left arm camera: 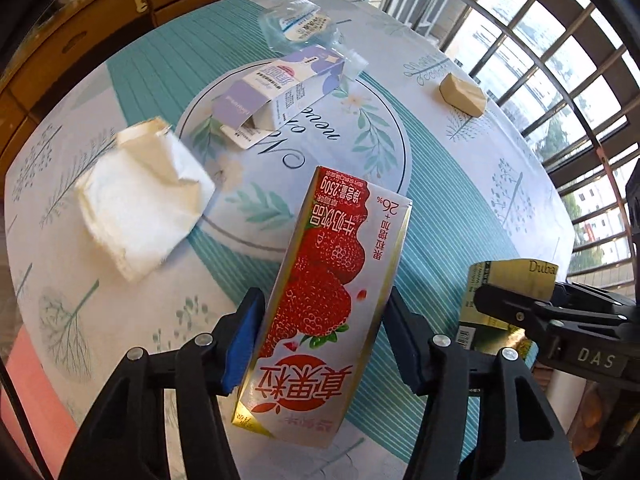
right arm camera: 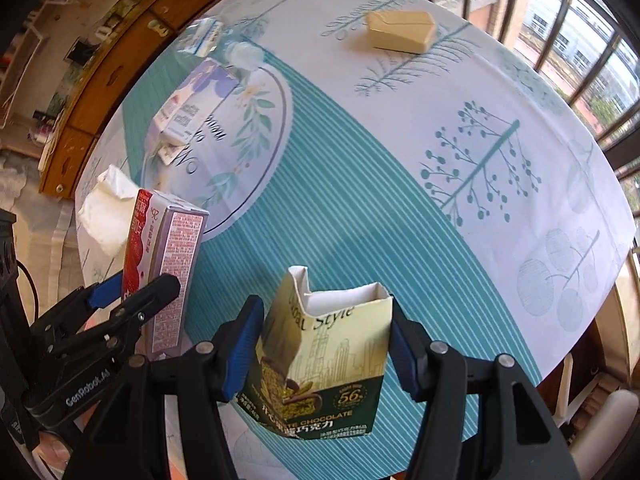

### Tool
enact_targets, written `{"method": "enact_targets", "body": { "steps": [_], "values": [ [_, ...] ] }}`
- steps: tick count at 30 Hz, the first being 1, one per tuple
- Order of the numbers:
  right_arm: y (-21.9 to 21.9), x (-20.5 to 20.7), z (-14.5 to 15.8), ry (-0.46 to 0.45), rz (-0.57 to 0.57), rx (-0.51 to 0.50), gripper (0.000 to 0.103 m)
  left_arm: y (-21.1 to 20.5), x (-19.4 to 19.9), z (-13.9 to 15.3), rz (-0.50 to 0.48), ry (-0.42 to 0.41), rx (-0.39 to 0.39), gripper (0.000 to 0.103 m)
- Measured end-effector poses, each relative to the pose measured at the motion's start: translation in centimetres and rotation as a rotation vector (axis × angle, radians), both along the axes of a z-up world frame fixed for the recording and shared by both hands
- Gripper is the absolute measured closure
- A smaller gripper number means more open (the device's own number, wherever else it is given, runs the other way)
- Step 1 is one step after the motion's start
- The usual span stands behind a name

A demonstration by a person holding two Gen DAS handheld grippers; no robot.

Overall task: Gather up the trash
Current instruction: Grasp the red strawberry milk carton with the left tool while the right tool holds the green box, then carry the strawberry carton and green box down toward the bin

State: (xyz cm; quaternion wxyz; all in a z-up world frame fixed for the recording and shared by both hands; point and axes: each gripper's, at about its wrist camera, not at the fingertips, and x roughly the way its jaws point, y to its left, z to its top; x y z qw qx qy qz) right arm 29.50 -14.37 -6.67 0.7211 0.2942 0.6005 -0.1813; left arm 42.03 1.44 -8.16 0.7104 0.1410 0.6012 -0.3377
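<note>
My left gripper (left arm camera: 322,346) is shut on a red strawberry milk carton (left arm camera: 324,300) and holds it above the table; the carton also shows in the right wrist view (right arm camera: 168,272). My right gripper (right arm camera: 322,346) is shut on an opened green and cream chocolate box (right arm camera: 328,364), seen from the left wrist view too (left arm camera: 504,304). On the table lie a purple open carton (left arm camera: 280,92), a crumpled white paper bag (left arm camera: 140,200), a clear plastic wrapper (left arm camera: 298,24) and a small tan box (left arm camera: 462,94).
The round table (right arm camera: 400,208) has a teal and white printed cloth. A wooden cabinet (left arm camera: 80,32) stands behind it. Window bars (left arm camera: 560,60) run along the right side. Both grippers sit close together at the table's near edge.
</note>
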Motion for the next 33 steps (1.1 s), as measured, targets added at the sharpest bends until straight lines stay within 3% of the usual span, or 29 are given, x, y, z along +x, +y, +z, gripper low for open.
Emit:
{"method": "enact_targets", "body": {
  "steps": [11, 20, 26, 33],
  "values": [
    [-0.3, -1.3, 1.3, -0.044, 0.221, 0.052, 0.044, 1.7, -7.9, 4.0, 0.202, -0.028, -0.008, 0.045],
    [-3.1, -5.5, 3.7, -0.137, 0.467, 0.083, 0.044, -0.5, -17.2, 6.3, 0.451, -0.069, -0.020, 0.045],
    [-3.7, -9.6, 5.0, -0.201, 0.658, 0.051, 0.044, -2.7, -22.7, 6.4, 0.584, -0.094, -0.043, 0.045],
    [-3.3, -13.5, 4.3, -0.176, 0.765, 0.087, 0.043, -3.2, -28.5, 4.9, 0.681, -0.057, -0.027, 0.045]
  ]
}}
